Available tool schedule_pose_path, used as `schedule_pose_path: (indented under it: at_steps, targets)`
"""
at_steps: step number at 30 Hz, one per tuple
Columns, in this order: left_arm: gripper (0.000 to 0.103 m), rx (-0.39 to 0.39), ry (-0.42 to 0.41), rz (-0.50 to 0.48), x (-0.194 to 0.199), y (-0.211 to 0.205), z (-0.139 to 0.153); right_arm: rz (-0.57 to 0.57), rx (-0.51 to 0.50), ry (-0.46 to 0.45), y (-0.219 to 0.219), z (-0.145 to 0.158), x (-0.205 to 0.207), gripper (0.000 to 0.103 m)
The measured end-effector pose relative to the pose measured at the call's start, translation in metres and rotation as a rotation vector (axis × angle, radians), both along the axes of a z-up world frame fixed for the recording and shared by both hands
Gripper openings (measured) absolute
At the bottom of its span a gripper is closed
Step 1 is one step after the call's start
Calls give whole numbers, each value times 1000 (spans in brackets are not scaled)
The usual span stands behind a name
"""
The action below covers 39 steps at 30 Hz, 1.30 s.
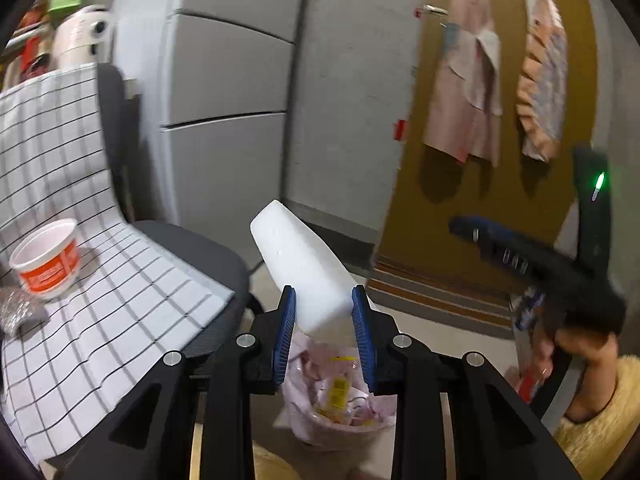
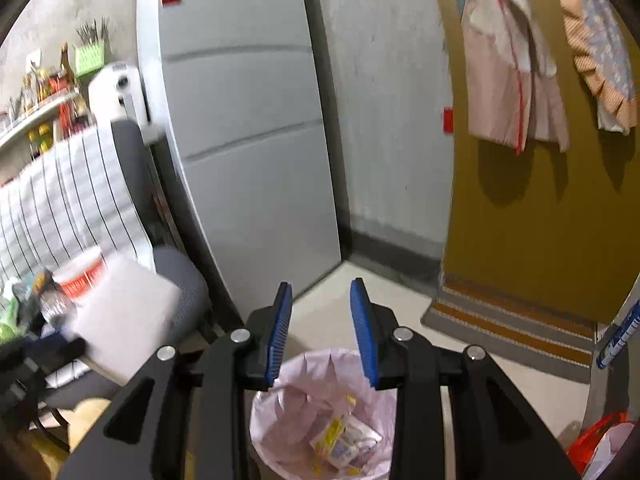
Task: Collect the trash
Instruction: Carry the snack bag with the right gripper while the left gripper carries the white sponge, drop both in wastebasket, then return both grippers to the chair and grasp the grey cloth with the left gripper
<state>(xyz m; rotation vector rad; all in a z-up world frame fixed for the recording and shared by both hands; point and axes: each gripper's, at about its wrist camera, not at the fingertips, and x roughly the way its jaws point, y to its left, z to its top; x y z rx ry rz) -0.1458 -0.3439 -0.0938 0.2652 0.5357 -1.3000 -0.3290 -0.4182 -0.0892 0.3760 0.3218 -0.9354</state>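
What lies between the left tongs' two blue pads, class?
A white foam block sits clamped between the left tongs, above the pink-lined trash bin; the left wrist view shows this.

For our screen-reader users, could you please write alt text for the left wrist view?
The left gripper holds a white foam block above a pink-lined trash bin. An orange tub sits on a cloth-draped chair to its left.

Left gripper [image 1: 324,312] clamps white foam block [image 1: 300,264] above pink-lined trash bin [image 1: 340,424].
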Motion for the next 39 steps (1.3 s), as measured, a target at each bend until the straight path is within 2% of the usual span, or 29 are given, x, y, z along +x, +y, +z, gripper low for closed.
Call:
schedule_pose_path:
  at_steps: [3,6,9,14,18,24,33,39]
  targets:
    - [31,6,-20,-44,-13,-16,0,-12,-26,-33,2,12,-14,35]
    - [39,18,-37,-58,-19,-36,-2,-30,-39,-44,-1,15,-24,36]
    - [59,55,-19,-52,-12,-60,-13,-46,-37,-41,-4,13,-29,37]
    - [61,109,-16,-7,3,-69,-29,-50,-15,-20,-8,4,-28,37]
    - [61,113,-18,60,24,-47,-26,-18,-5,-4,-6,1,-15,37]
    - [61,107,-14,231,65,12,-17,82,6,3,13,6,18,37]
    - [61,70,4,481,108,118,11,307,-20,63,68,27,84,37]
    - [61,67,8,624,134,176,14,486,1,66,96,30,150,38]
